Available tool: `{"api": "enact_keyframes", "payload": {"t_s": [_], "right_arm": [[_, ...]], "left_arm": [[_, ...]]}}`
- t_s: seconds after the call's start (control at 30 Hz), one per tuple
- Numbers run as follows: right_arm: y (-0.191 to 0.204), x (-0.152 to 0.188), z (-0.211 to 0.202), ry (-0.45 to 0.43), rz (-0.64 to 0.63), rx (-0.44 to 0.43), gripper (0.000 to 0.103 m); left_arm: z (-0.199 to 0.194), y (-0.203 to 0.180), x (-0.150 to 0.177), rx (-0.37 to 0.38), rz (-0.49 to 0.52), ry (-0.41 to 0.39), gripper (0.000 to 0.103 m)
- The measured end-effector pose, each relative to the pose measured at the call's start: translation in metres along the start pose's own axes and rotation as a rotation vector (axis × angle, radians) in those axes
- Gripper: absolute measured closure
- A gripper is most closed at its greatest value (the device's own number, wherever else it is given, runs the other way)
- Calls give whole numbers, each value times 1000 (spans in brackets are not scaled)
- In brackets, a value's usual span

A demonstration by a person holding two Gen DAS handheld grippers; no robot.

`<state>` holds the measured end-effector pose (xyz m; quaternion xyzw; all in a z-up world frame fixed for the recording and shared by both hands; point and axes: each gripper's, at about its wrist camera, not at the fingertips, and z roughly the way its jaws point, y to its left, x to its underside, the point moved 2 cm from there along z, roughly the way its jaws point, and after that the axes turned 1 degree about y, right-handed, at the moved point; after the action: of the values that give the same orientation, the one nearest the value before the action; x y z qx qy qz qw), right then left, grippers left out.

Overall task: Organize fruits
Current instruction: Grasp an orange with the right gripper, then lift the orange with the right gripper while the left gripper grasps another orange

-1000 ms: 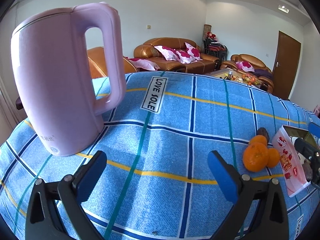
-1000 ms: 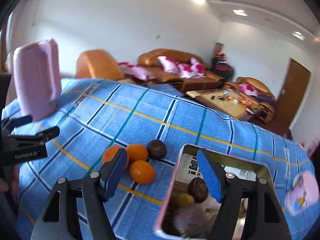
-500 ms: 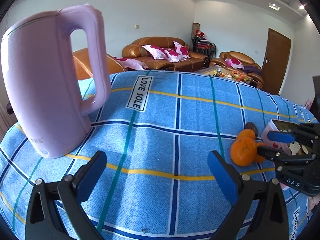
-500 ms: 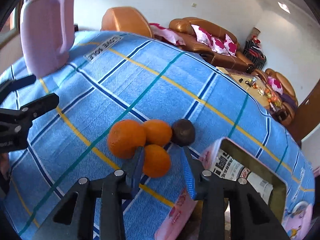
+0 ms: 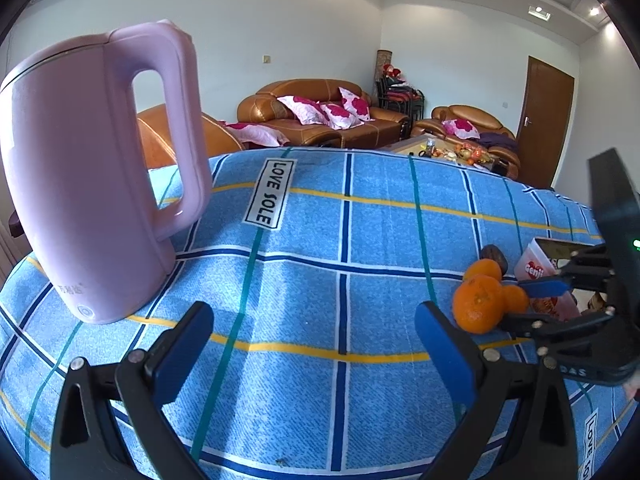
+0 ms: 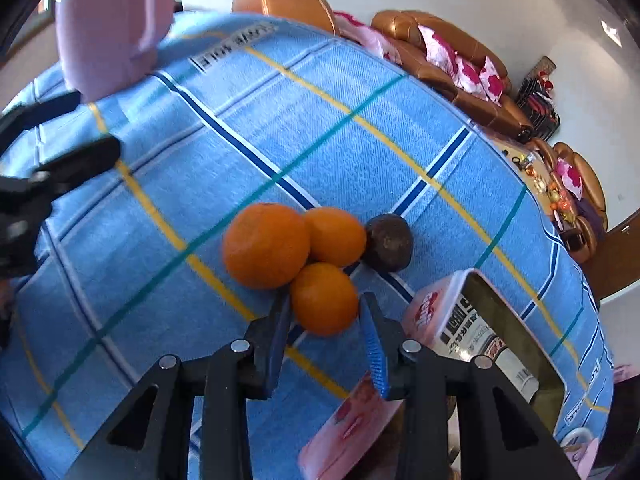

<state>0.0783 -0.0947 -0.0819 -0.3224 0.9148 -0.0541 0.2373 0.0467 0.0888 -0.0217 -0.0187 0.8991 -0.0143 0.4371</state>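
Observation:
Three oranges and a dark round fruit lie huddled on the blue checked cloth. My right gripper points steeply down with both blue pads pressed on the nearest small orange, which still rests on the cloth. The large orange and another orange touch it from behind. In the left wrist view the same cluster sits at the right, with the right gripper reaching in. My left gripper hovers open over bare cloth with nothing between its fingers.
A pink open box with fruit inside stands right of the oranges. A tall pink kettle stands at the table's left. Sofas, a coffee table and a brown door lie beyond the table's far edge.
My right gripper left the pink box, swung left and down over the oranges, and its jaws closed from wide onto the nearest small orange. The left gripper barely moved.

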Motion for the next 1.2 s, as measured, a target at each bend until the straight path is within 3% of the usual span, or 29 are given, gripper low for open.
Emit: {"api": "enact_keyframes", "payload": {"t_s": [0.2,0.3,0.37,0.5,0.57,0.73,0.9,1.07,1.2], "right_arm": [[1,6,-5,-5,13,-2,67],[2,13,-23,-95,67,-11,68],[-6,21,-46,-195,183,-25,68],[-10,41,-81,-365,305,105,68],[-12,53,-93,-437,371,158,68],[-27,63,-102,-543,466,279,68],[-41,70,-106,-583,518,309,67],[-47,70,-99,-572,525,287,67],[-47,66,-94,-567,530,250,67]], "left_arm": [[0,-1,-1,42,-1,-3,0],[1,-2,-1,70,-1,-5,0],[0,-5,-1,97,-4,-3,0],[4,-22,-3,169,0,35,2],[5,-36,-7,199,24,49,7],[23,-85,-13,278,108,123,13],[46,-119,-12,294,143,202,31],[67,-134,-6,222,175,250,51],[72,-132,-7,226,154,257,56]]}}
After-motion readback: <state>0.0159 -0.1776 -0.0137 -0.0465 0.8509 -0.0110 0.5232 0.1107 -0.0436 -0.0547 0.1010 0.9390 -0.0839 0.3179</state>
